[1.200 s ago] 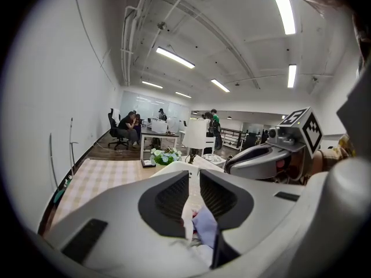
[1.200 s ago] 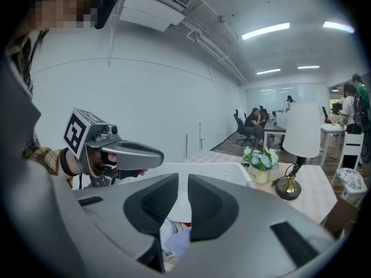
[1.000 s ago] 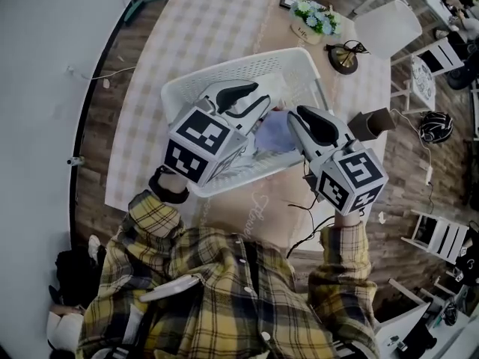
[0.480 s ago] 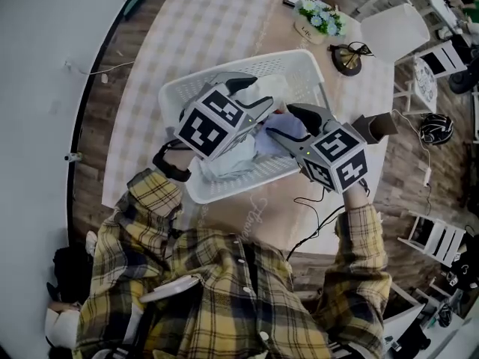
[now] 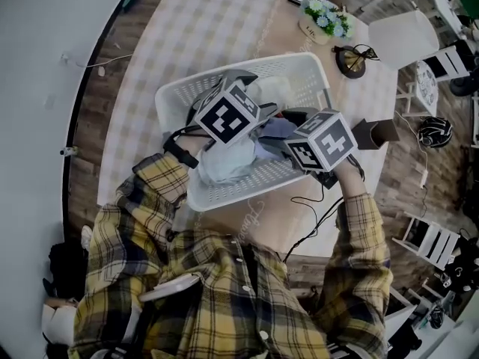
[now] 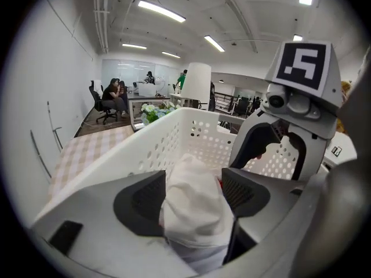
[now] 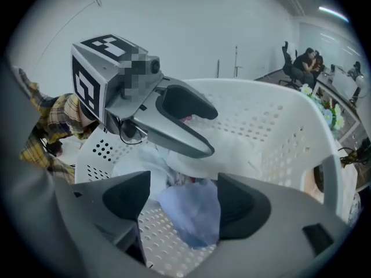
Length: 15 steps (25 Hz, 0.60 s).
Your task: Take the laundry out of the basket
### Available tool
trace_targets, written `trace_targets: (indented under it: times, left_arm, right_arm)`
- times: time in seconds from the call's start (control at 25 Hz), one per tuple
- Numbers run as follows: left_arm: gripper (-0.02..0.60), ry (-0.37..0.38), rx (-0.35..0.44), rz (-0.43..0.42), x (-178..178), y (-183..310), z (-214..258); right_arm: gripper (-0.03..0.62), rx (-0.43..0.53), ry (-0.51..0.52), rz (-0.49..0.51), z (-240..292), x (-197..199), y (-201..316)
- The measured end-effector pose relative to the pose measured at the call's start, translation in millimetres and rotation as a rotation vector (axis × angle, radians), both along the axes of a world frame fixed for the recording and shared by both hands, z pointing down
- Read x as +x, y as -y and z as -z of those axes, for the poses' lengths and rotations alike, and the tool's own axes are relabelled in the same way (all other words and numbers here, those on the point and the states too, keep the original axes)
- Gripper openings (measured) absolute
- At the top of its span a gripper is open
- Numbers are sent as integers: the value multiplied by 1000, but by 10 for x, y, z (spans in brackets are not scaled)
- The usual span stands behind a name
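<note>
Since a second ago our left tongs (image 6: 194, 198) and right tongs (image 7: 184, 200) have sunk deeper into the basket (image 5: 262, 69) on the worktop (image 5: 150, 66). Jaws opening, the left straddles a white garment (image 6: 194, 175), the right a pale blue cloth (image 7: 194, 216); each lies at twelve o'clock from its tongs, ungripped.

White perforated plastic basket (image 5: 299, 69), rectangular, upright on the surface, set askew to the edge; laundry loose inside; crumpled white garment (image 6: 194, 207) bunched high toward the far wall; pale blue cloth (image 7: 194, 210) low on the basket floor mid-basket; whitish cloth (image 5: 224, 161) heaped against the near wall
</note>
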<state>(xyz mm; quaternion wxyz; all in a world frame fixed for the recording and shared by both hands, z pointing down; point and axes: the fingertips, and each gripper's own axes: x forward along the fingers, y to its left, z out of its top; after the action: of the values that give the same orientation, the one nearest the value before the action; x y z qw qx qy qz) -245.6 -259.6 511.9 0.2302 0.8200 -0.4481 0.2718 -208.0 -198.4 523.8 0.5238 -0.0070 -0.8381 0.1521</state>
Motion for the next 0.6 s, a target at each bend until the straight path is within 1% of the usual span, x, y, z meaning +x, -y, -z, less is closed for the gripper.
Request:
trace_targets:
  times: [0.08,0.2,0.32,0.4,0.6]
  left_arm:
    - [341,3,-23,-7,25,-31,-101]
    - [359,22,-54,-26,50,-12,-244]
    - [359,47,-75,-41,37,60,-374]
    - [373,62,-87,-50,29,81,-453]
    - [374,115,-122,-65,53,-53,-659]
  right_arm:
    - [396,-21,-38,17,-71,19,-33]
    - [397,-2,-82,22,-206,27,82]
    - [397,-12,-132,10,-397,38,213]
    - [397,-10,-173,13,-512,52,256]
    - [397,-72,-321,76,-823,221,15]
